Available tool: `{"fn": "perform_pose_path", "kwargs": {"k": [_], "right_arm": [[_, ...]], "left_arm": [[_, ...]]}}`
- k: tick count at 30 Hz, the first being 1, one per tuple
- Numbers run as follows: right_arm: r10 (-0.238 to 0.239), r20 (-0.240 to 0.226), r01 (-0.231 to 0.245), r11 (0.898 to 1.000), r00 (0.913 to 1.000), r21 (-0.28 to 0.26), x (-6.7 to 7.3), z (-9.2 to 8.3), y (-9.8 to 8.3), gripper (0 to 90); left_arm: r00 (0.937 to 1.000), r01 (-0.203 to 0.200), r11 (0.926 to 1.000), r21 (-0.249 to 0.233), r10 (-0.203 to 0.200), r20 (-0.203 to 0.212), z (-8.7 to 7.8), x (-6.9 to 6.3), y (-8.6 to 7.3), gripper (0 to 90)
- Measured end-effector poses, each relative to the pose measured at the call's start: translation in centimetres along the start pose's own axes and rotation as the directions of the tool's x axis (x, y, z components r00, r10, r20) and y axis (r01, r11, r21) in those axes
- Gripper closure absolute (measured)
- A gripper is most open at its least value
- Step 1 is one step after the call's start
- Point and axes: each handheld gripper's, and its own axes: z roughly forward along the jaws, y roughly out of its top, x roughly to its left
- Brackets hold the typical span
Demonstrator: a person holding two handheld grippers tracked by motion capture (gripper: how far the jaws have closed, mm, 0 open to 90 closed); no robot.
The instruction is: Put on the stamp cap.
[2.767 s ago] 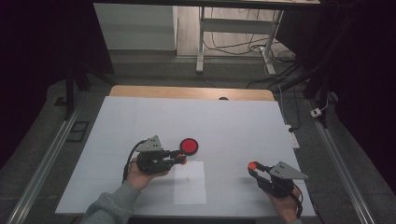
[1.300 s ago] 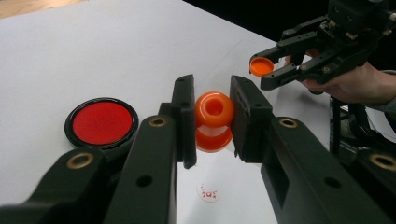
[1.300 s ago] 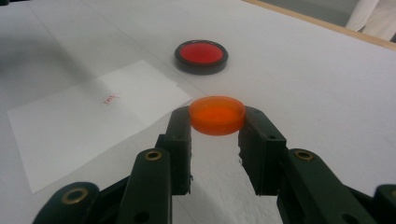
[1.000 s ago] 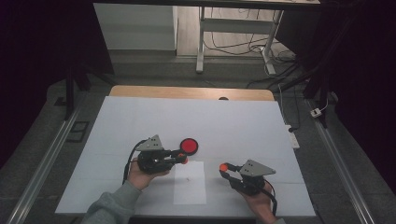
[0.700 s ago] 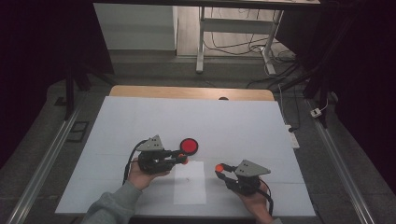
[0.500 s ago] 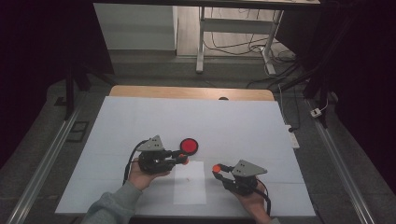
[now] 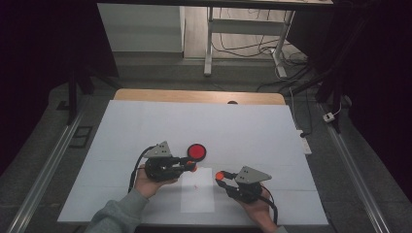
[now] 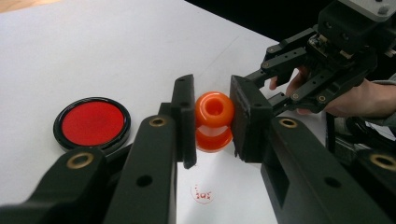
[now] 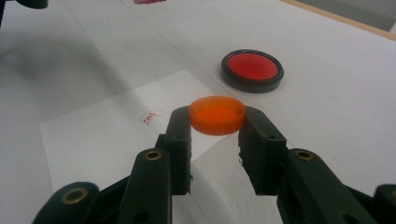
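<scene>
Gripping an orange stamp [image 8: 213, 120] (left tongs [image 8: 212, 122]), right tongs [image 9: 217, 122] clamp its cap [image 9: 217, 115].

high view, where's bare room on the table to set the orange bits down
Free: the far half of the white table, beyond the red disc, and its right side past the right gripper. Crowded: the near middle, where the left gripper holds an orange spool, the right an orange cap, over the paper sheet.

Orange pieces showing against a white table

An orange spool [image 8: 214, 120] and orange cap [image 9: 217, 115] are sitting between black jaws; at ten o'clock, a red, black-rimmed disc [image 7: 197, 151] is lying on white table [image 7: 252, 131].
</scene>
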Motion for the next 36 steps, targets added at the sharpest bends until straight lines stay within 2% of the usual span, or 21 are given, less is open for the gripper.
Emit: {"fn": "perform_pose_path", "kwargs": {"k": [14,22,36], "right_arm": [[-0.011,-0.018,0.011,1.0,0.9998,0.001,0.8,1.1,0.5,64.7],[-0.022,-0.051,0.022,1.0,0.9985,-0.002,1.3,2.0,0.8,64.7],[-0.027,-0.072,0.027,1.0,0.997,-0.003,1.9,3.0,1.3,64.7]], "left_arm": [[1.0,-0.002,1.0,0.002,0.002,0.004,0.1,-0.1,0.0,72.3],[0.9999,-0.005,1.0,0.002,0.005,0.009,0.2,-0.3,0.0,72.2],[0.9996,-0.002,1.0,-0.004,0.002,0.028,0.3,-0.5,0.1,72.2]]}}
